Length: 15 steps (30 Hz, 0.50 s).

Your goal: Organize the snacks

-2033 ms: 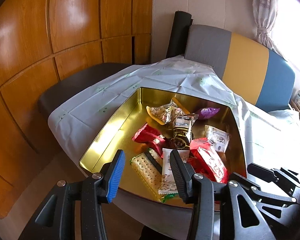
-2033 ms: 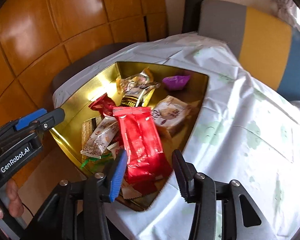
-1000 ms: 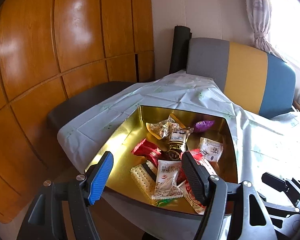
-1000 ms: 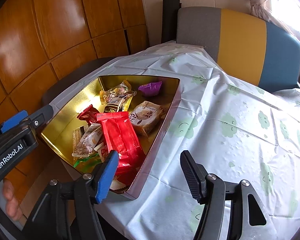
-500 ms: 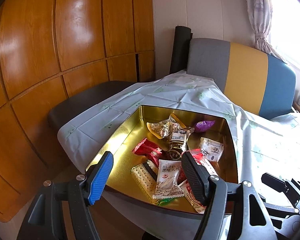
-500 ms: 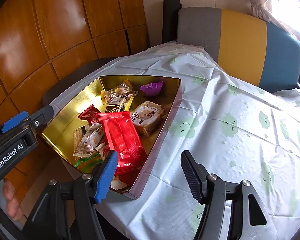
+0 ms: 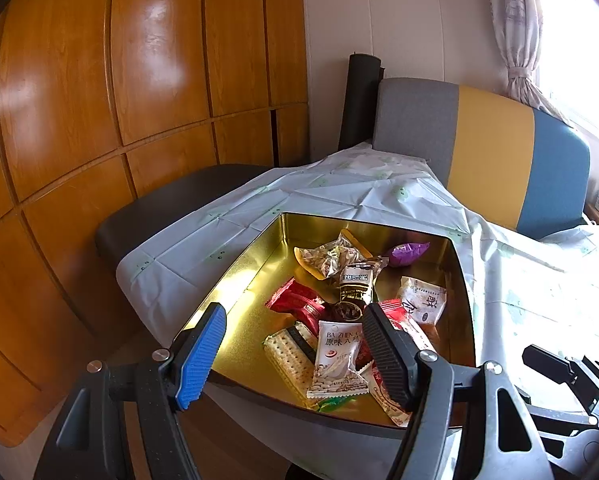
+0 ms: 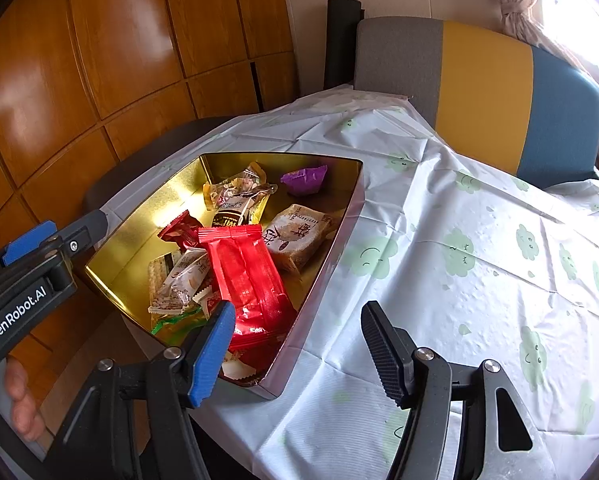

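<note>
Seemingly done | snacks (image 8: 235, 256) gathered in tin (image 8: 323, 264) at table's left edge | both jaws wide, nothing held

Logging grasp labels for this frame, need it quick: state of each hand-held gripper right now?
Left hand-held gripper: open, holding nothing, above the near edge of the gold tin.
Right hand-held gripper: open, holding nothing, above the tin's near corner.

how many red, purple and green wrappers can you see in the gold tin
red: 2, the long red packet and the small red packet
purple: 1, the purple wrapper
green: 1, the green wrapper
total: 4 plainly showing
</note>
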Tool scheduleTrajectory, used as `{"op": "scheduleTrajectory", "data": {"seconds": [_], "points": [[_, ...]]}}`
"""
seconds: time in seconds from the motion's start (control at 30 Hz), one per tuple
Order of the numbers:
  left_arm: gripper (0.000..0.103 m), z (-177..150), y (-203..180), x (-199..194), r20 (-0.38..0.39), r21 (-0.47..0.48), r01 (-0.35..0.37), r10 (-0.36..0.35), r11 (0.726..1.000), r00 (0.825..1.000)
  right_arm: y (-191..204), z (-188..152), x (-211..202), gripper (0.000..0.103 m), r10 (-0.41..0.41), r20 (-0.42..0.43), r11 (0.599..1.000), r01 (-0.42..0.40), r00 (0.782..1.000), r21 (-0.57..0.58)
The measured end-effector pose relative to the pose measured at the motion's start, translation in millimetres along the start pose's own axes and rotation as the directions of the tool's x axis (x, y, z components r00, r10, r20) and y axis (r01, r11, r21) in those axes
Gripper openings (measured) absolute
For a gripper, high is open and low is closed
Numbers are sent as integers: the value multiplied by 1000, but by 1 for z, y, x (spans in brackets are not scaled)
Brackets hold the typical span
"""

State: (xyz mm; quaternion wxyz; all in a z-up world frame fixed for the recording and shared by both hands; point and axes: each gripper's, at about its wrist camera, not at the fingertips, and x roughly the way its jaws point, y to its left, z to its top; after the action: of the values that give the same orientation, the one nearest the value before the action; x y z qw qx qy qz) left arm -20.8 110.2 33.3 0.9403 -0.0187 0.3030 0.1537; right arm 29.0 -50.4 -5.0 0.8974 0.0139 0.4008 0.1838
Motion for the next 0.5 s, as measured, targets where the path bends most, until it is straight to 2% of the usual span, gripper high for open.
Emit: {"op": "scheduleTrajectory", "data": {"seconds": [0.5], "points": [[71,1,-1,-2,6,7,-2,2,1000,1000,-1,1,-1,67,-2,1,1000,2,1000,-1]]}}
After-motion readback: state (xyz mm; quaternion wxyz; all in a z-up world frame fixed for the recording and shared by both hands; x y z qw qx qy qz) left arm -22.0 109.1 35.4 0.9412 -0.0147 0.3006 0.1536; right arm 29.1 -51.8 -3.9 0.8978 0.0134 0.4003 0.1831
